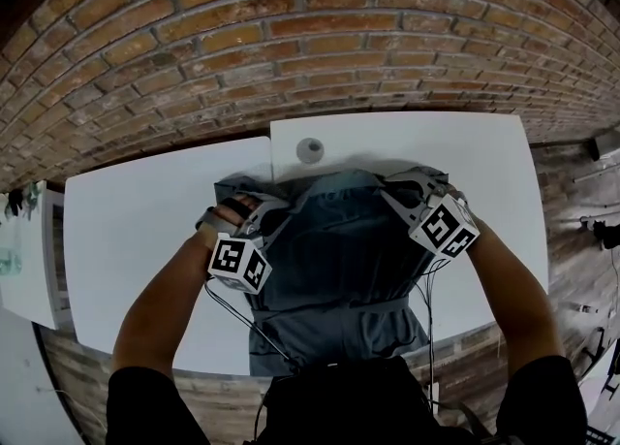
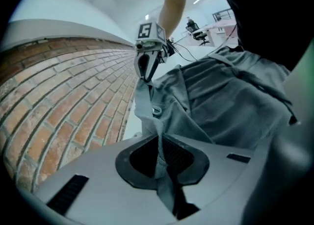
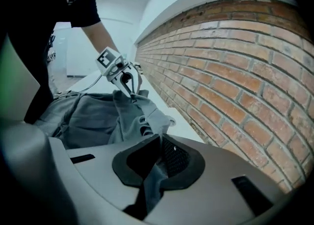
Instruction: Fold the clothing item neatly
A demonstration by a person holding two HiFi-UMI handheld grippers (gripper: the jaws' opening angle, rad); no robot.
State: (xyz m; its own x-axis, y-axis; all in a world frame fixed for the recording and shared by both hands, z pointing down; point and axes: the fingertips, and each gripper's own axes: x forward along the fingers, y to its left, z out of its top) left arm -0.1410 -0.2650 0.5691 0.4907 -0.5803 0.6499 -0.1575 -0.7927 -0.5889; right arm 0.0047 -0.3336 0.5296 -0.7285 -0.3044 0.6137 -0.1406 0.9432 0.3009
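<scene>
Brick wall [image 1: 291,26], white table [image 1: 136,239] | left hand-held gripper [image 2: 159,158] pinches grey garment [image 1: 339,259] | right hand-held gripper [image 3: 158,158] too

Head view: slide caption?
Left gripper and right gripper grip the grey garment by its far edge over the white table.

Red-brown brick wall [image 1: 291,36] with grey mortar behind work area. Two white tables pushed against it: left table [image 1: 126,239], right table [image 1: 484,152], edges meeting at seam. Wood-plank floor [image 1: 572,249] shows either side. White cabinet [image 1: 24,269] at far left. Strip lights [image 2: 198,1] on white ceiling. Office chair [image 2: 198,32] far across room.
</scene>
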